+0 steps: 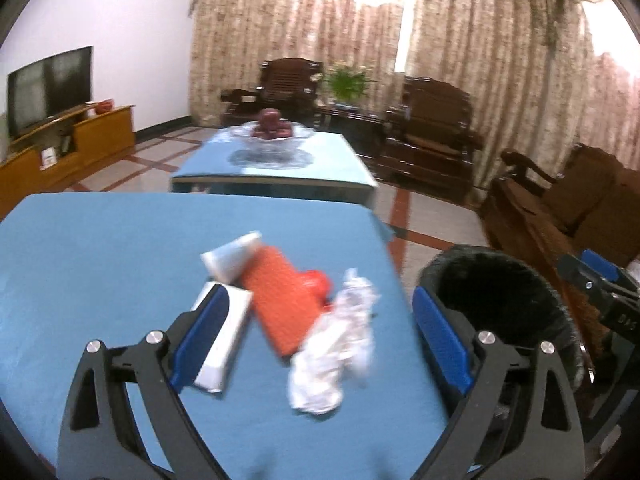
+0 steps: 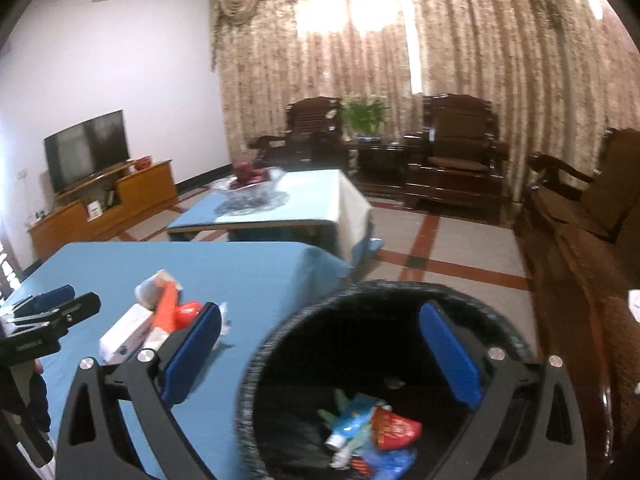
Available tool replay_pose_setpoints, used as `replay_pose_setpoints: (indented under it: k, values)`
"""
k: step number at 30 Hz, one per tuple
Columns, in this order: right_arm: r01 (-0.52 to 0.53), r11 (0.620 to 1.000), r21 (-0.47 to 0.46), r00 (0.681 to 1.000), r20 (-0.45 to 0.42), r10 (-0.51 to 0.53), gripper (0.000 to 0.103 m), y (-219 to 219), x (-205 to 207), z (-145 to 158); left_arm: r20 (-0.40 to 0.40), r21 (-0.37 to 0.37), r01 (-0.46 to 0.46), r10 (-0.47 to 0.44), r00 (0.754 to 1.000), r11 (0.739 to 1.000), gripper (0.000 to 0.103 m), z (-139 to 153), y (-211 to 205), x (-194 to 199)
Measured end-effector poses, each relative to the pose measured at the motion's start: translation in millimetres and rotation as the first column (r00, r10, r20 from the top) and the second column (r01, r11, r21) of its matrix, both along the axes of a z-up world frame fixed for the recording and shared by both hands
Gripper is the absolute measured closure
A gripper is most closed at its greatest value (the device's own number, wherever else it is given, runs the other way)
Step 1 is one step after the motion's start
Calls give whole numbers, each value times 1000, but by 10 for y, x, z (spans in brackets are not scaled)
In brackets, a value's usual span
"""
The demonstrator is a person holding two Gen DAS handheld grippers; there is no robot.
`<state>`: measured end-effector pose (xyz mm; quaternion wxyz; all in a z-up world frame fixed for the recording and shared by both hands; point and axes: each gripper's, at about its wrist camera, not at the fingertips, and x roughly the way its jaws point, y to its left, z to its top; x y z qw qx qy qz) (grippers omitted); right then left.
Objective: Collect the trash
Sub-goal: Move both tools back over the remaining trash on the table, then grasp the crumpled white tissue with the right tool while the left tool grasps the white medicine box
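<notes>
On the blue table (image 1: 100,248) lies a heap of trash: a crumpled silver wrapper (image 1: 336,344), an orange packet (image 1: 280,300), a white box (image 1: 224,340), a paper cup (image 1: 232,256) and a small red piece (image 1: 318,280). My left gripper (image 1: 320,340) hangs over the heap, open, with nothing pressed between its blue pads. To the right of the table stands a black bin (image 2: 360,320). My right gripper (image 2: 320,356) is open over the bin's mouth and holds nothing. Several wrappers (image 2: 372,436) lie at the bin's bottom.
A second blue table (image 1: 280,168) with a glass fruit bowl (image 1: 276,132) stands beyond. Dark wooden armchairs (image 1: 432,132) and a sofa (image 1: 568,208) line the right side. A TV (image 1: 48,84) on a wooden cabinet is at the left. The floor is tiled.
</notes>
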<state>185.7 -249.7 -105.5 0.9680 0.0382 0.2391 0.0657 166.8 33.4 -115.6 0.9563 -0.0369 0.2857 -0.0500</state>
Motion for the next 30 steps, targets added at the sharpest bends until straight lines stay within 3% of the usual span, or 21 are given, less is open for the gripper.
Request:
replay_pose_setpoints:
  k: [6,22,30]
  values:
    - [-74,997,25,997,-21,75,5,469,57,-105,-5,16,-79,80,997,997,13,-34,403,-96]
    - [-186,982,17,979,-76,187,6,1304,160,-464,-34,75,-160,163,986,984,13,-265,1004,-199]
    - [-235,972,9,962,-141,234,19,1596,240,-735,-55,85,-198,203,978,977,13,-389,1179,-220]
